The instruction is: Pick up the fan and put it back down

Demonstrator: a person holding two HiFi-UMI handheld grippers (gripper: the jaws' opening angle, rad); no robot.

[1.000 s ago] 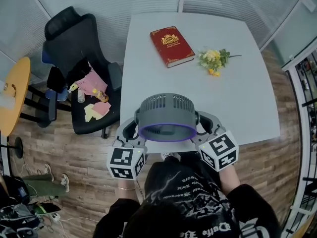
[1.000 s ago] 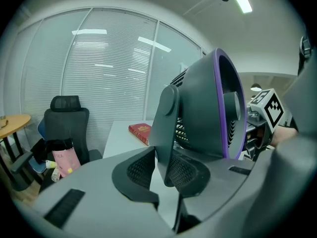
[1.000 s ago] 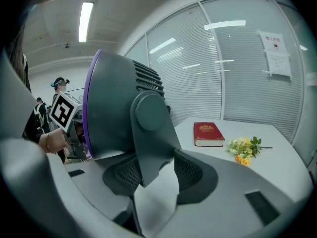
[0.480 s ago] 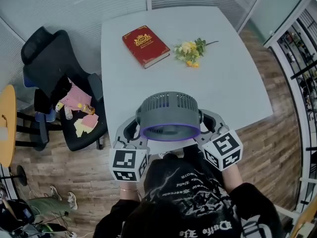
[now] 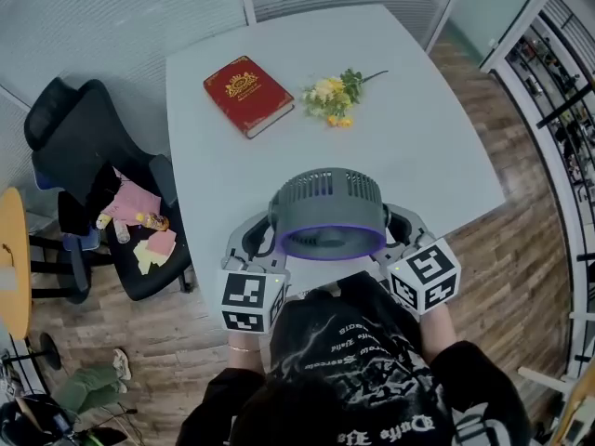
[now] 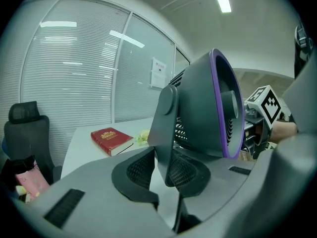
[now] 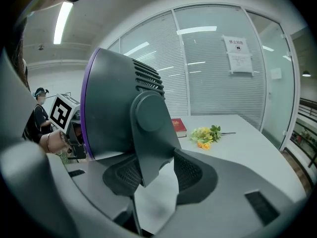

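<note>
Left gripper point(image 6: 161, 168) is clamped on one side arm of the round grey plastic fan with a purple rim point(image 5: 330, 214), and right gripper point(image 7: 148, 175) grips the other. The fan hangs between them, above the white tabletop's point(image 5: 418, 156) near edge.

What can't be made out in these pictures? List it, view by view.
Fan base: head view, hidden under the fan's own head; both gripper views, its stand runs down between the jaws out of sight.
Book title: head view, too small.
Wall notice print: right gripper view, too small.
Clutter on the chair: head view, too small to name.
</note>
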